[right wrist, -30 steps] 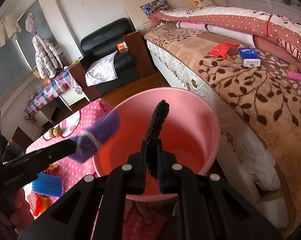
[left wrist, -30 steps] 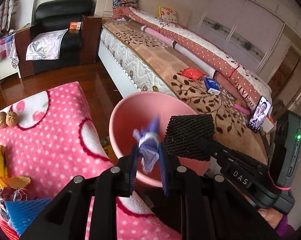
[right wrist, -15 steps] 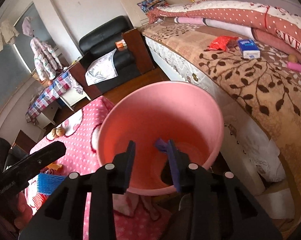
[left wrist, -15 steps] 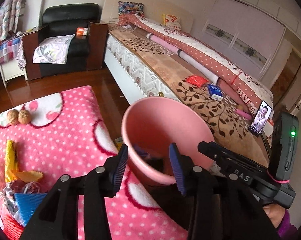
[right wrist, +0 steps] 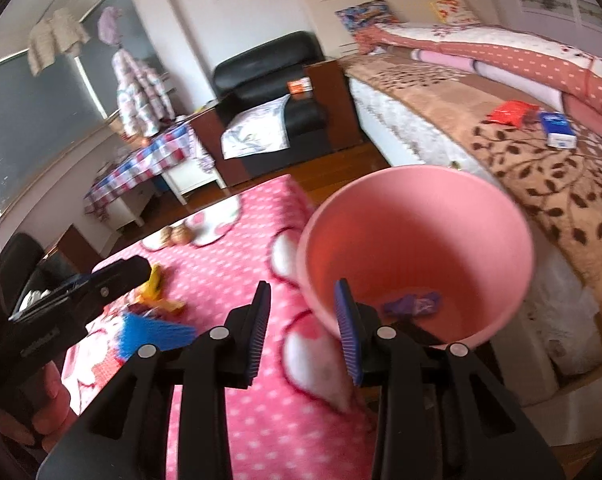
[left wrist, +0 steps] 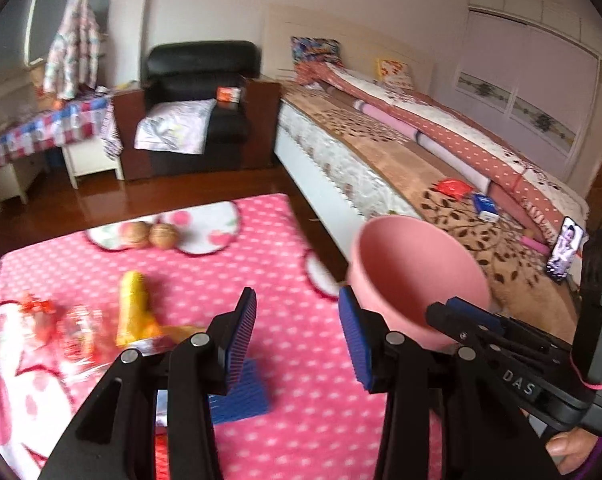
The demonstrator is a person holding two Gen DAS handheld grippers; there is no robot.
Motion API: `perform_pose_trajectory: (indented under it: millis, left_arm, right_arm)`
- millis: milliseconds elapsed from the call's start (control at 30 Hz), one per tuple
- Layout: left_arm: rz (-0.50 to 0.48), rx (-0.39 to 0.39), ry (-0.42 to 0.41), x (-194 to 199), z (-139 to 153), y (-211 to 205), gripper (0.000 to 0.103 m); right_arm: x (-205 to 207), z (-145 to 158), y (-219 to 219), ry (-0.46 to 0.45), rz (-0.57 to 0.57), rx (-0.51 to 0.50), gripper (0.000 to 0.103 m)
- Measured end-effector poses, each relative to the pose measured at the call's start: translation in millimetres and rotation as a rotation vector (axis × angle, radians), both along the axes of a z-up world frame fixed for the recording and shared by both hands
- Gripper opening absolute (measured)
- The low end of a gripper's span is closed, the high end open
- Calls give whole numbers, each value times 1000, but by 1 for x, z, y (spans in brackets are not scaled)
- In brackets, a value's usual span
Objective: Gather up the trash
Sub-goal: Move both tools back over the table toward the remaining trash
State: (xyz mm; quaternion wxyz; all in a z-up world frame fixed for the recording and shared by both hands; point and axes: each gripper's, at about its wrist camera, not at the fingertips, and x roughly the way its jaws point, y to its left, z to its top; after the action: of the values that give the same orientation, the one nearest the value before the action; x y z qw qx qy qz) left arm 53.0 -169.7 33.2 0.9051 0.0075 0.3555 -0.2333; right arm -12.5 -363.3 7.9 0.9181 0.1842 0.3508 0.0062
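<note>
While nothing is held:
Left tool (left wrist: 297, 336): parted, empty, over bench (left wrist: 293, 248).
Right tool (right wrist: 303, 328): parted, empty, at bin (right wrist: 417, 196).
Bin: purple wrapper (right wrist: 413, 304) contained.

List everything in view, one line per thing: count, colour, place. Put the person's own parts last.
bin: one, pink, beside the table, between it and the bed.
purple wrapper: one, purple, at the bottom of the bin.
table cover: one, pink with white dots, over the table.
walnuts: two, brown, far end of the cover.
yellow wrapper: one, yellow, on the cover.
red wrappers: blurred, count unclear, left of the yellow one.
blue foam net: one, blue, on the cover by the left gripper.
armchair: one, black, by the wall.
bed: one, brown leaf-pattern blanket.
blue box: one, on the bed.
phone: one, at the bed's near end.
left gripper: open, empty.
right gripper: open, empty.
</note>
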Motion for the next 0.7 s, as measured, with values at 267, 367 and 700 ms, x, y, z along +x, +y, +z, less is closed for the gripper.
perform_pose_trajectory:
  millis: [267, 367, 700]
  left_arm:
    - [133, 29, -53, -15, 3, 71, 42]
    - [183, 49, -70, -19, 0, 99, 45]
    - [339, 79, -18, -25, -30, 168, 47]
  right_arm:
    - [-4, -9, 44, 4, 111, 71, 34]
    - [-5, -12, 60, 12, 171, 69, 34]
    - [0, -14, 93, 18, 334, 69, 34]
